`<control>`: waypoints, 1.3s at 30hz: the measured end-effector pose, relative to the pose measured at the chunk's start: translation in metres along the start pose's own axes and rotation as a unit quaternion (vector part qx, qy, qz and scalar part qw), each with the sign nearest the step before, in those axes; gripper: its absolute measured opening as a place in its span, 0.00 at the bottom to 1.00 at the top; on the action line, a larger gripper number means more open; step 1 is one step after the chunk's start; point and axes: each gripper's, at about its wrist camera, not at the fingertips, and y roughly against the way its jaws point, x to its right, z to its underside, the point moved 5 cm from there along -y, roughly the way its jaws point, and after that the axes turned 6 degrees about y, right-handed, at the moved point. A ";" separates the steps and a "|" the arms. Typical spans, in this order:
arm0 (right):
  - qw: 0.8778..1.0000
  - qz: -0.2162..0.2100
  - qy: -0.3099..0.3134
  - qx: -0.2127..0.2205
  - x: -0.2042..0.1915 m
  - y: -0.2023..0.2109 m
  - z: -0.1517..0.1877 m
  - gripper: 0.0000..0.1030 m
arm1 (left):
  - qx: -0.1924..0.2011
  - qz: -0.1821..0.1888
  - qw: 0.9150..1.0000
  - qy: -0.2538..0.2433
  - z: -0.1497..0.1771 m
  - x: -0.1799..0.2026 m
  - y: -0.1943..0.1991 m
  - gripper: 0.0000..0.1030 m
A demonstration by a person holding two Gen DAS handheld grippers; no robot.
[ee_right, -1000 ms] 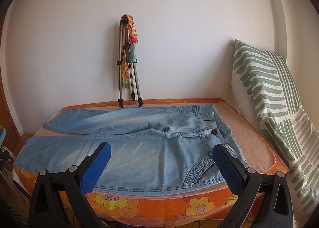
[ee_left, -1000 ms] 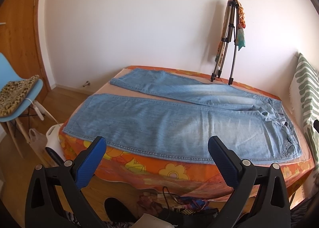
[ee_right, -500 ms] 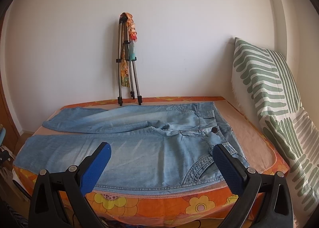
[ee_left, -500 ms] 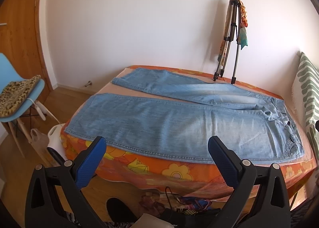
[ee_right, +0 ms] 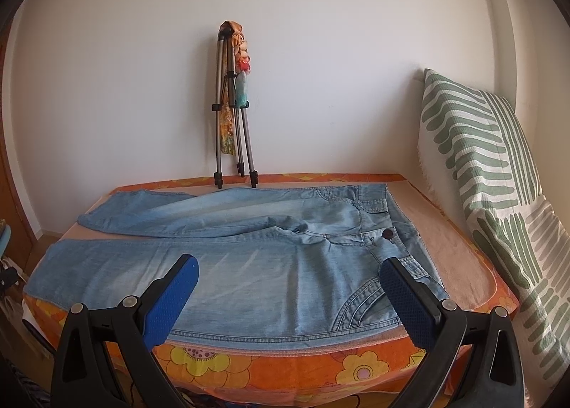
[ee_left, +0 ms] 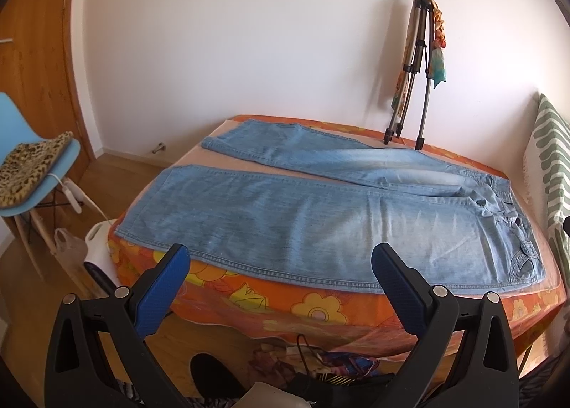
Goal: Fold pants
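Nothing is folded yet: the pants [ee_left: 320,226] lie flat and full length on the bed [ee_left: 320,308], legs parted in a narrow V, waistband at 3 o'clock near the striped pillow [ee_right: 498,194]. Left tongs [ee_left: 281,265] and right tongs [ee_right: 290,281] both hover short of the near edge, spread wide and holding nothing (every fold remains). The pants' underside is hidden, and clutter beneath the bed is indistinct.

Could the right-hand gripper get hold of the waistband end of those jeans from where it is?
Probably yes. The right gripper is open, facing the jeans, with nothing between its fingers and the waistband near the bed edge.
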 end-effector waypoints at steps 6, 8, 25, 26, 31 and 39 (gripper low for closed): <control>1.000 -0.003 -0.001 -0.004 -0.001 -0.003 0.001 1.00 | -0.003 0.000 1.000 -0.005 0.002 0.003 -0.003 0.99; 1.000 -0.004 0.000 -0.005 -0.001 -0.004 0.002 1.00 | -0.005 0.001 1.000 -0.007 0.003 0.005 -0.004 0.99; 0.999 -0.020 0.028 -0.012 -0.007 -0.019 0.004 1.00 | -0.044 0.019 0.999 0.009 0.007 -0.001 -0.032 0.99; 0.999 -0.023 0.032 -0.011 -0.008 -0.020 0.002 1.00 | -0.049 0.024 0.998 0.015 0.007 -0.003 -0.035 0.99; 0.998 -0.044 0.053 0.006 -0.013 -0.024 -0.008 0.99 | -0.035 0.029 0.999 0.016 -0.003 -0.014 -0.040 0.94; 0.992 -0.079 0.096 0.036 -0.022 -0.037 -0.046 0.97 | -0.010 0.027 1.000 0.005 -0.053 -0.044 -0.047 0.74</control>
